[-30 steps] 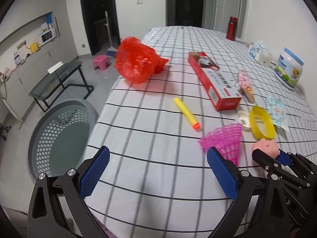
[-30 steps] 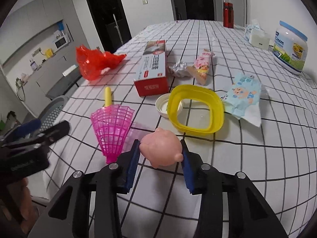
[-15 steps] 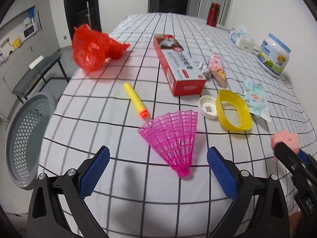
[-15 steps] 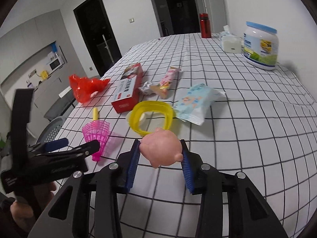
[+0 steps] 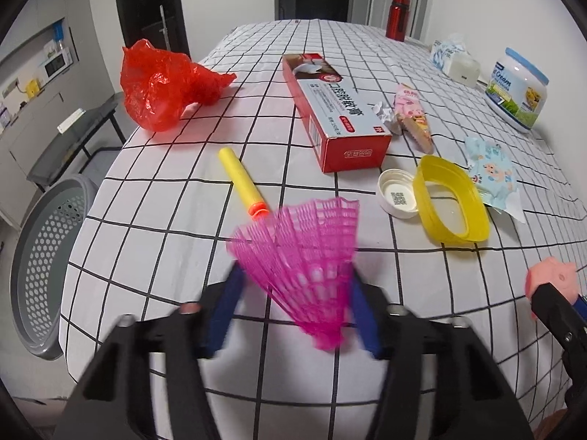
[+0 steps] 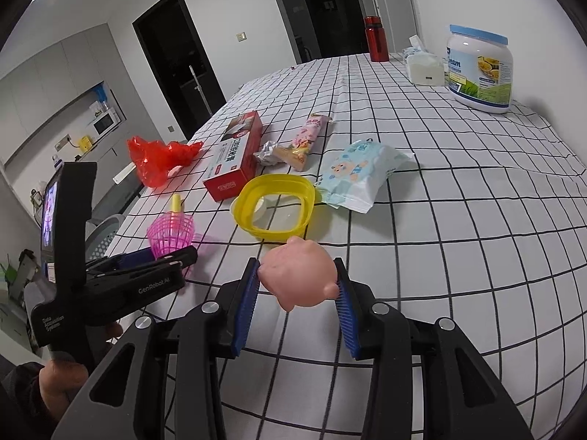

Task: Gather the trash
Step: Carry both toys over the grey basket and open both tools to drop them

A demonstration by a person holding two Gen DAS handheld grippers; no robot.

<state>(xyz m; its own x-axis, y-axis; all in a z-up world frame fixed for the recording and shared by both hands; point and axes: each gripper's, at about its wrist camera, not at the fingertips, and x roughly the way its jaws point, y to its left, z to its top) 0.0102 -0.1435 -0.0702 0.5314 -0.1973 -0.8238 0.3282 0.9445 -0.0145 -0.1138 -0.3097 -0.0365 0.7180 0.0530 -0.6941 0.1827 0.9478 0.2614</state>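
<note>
Left gripper (image 5: 295,302) clamped w/ both pads on pink mesh shuttlecock (image 5: 304,253), over table edge; right gripper (image 6: 298,295) pinching pink pig toy (image 6: 299,275). Gray basket (image 5: 40,260) lower left, on floor.

red bottle (image 5: 399,17) far end | cream jar (image 6: 480,68) right edge | tissue pack (image 6: 423,63) beside jar | checked tablecloth (image 5: 183,227)

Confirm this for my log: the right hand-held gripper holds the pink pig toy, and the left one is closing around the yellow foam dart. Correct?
Not quite. The left hand-held gripper is closing around the pink mesh shuttlecock, not the yellow foam dart, which lies untouched on the table beyond it; the left wrist view shows this. The right hand-held gripper does hold the pink pig toy.
</note>
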